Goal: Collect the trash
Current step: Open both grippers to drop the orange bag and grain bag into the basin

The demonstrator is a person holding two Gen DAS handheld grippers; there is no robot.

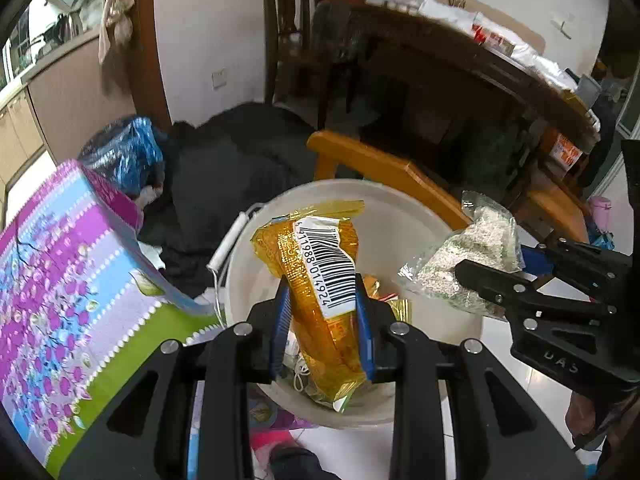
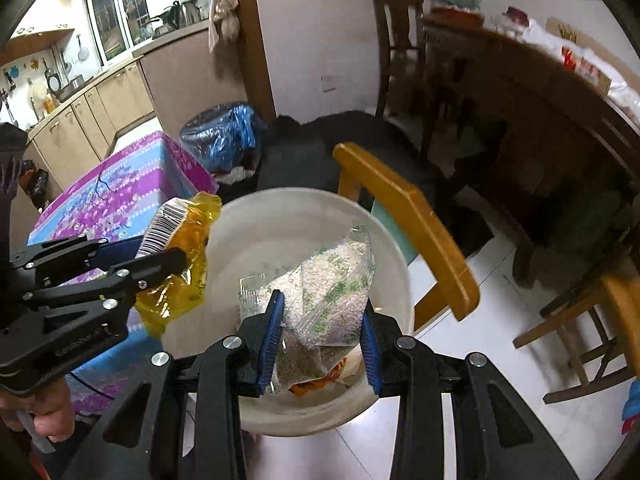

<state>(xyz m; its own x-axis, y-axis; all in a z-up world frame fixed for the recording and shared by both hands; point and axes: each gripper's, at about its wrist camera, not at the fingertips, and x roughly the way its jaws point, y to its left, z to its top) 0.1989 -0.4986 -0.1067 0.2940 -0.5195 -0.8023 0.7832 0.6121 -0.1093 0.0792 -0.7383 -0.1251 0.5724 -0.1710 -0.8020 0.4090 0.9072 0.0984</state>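
Over a white bucket (image 1: 436,216), the left gripper (image 1: 322,320) is pinching a yellow snack wrapper (image 1: 316,280) in its jaws while the right gripper (image 2: 320,336) is clamping a clear pellet-filled bag (image 2: 332,280), apparently at the drop-off step; next, both jaws likely need opening.

Obscured/cropped items, both views

Round white plastic bucket (image 1: 400,208): floor mostly hidden behind crinkled yellow foil wrapper (image 1: 320,280); flowered purple-blue box (image 1: 60,280) cropped at left edge; dark wooden table (image 2: 540,92) blurred.
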